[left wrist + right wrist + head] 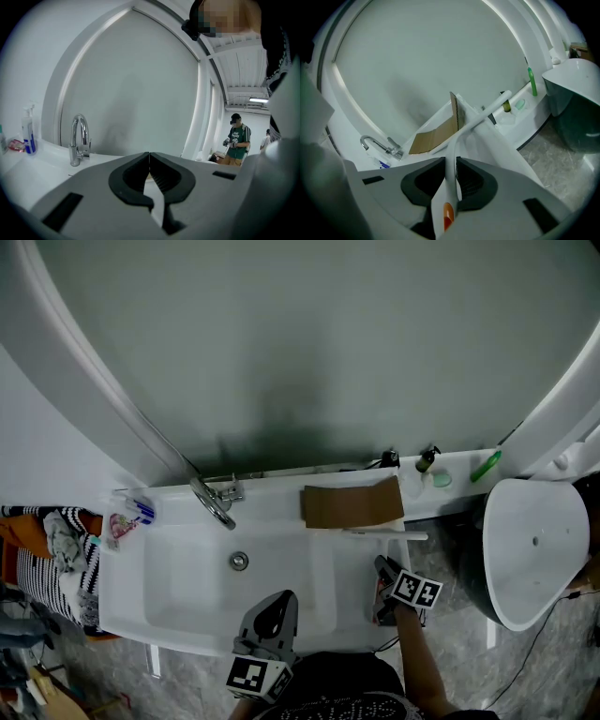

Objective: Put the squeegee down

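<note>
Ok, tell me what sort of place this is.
Most likely a bathroom, perhaps a mock-up inside a larger hall: a white sink with a chrome faucet, a big round wall panel behind it that may be a mirror, and a small bottle on the ledge.

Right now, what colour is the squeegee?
The squeegee is white with an orange patch; clearest in right gripper view.

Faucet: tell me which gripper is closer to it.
Left. The left gripper sits over the front edge of the sink, just right of the faucet. The right gripper, holding the squeegee, is farther right, at the sink's right end.
</note>
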`<state>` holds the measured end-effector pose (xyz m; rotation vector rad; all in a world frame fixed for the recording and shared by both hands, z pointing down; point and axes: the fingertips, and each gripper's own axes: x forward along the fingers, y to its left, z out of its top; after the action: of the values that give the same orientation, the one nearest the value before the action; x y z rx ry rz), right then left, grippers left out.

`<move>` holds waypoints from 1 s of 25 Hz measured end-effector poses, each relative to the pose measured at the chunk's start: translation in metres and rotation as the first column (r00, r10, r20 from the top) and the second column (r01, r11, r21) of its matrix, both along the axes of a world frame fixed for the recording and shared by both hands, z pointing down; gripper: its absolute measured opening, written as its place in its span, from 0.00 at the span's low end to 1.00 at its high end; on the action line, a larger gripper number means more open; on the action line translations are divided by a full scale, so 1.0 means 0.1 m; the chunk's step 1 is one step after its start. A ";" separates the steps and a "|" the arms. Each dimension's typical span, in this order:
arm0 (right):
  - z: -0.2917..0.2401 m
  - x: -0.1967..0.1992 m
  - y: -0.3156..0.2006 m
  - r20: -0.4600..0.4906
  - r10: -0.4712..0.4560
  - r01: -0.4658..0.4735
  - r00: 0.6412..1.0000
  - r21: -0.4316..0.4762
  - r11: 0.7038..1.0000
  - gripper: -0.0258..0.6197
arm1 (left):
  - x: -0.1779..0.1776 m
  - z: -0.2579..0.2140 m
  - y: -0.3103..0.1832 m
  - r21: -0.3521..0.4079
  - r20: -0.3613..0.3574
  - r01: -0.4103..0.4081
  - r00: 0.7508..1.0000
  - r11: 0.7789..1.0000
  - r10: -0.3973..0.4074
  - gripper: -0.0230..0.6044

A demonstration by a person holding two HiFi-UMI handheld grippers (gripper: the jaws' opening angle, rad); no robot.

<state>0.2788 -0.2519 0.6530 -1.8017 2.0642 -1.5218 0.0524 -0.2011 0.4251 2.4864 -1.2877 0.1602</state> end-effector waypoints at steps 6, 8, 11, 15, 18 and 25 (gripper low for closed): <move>-0.19 0.02 -0.06 -0.093 -0.050 0.054 0.994 0.037 0.998 0.24 | 0.00 -0.04 0.03 0.004 -0.007 -0.007 1.000 1.000 0.008 0.05; -0.28 0.06 -0.05 -0.137 -0.052 0.060 0.989 0.054 0.997 0.24 | 0.01 -0.06 0.04 0.012 -0.011 -0.016 1.000 1.000 0.016 0.05; -0.58 0.08 -0.03 -0.193 -0.038 0.063 0.981 0.123 0.990 0.24 | 0.03 -0.11 0.06 0.024 -0.019 -0.031 0.999 0.999 0.032 0.05; -1.20 0.01 0.00 -0.235 -0.029 0.097 0.971 0.284 0.954 0.24 | 0.08 -0.17 0.10 0.043 -0.032 -0.053 0.998 0.998 0.055 0.05; -1.75 -0.15 0.05 -0.223 -0.042 0.134 0.974 0.417 0.899 0.23 | 0.10 -0.23 0.13 0.052 -0.035 -0.070 0.997 0.996 0.072 0.05; -2.87 -0.61 0.52 -0.326 -0.041 0.248 0.944 0.625 0.740 0.11 | 0.18 -0.40 0.26 0.106 -0.054 -0.123 0.990 0.987 0.129 0.05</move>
<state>0.2180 -0.1997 0.3661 -1.6487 2.4755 -0.3947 0.0701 -0.1748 0.3851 2.6390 -1.1418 0.0494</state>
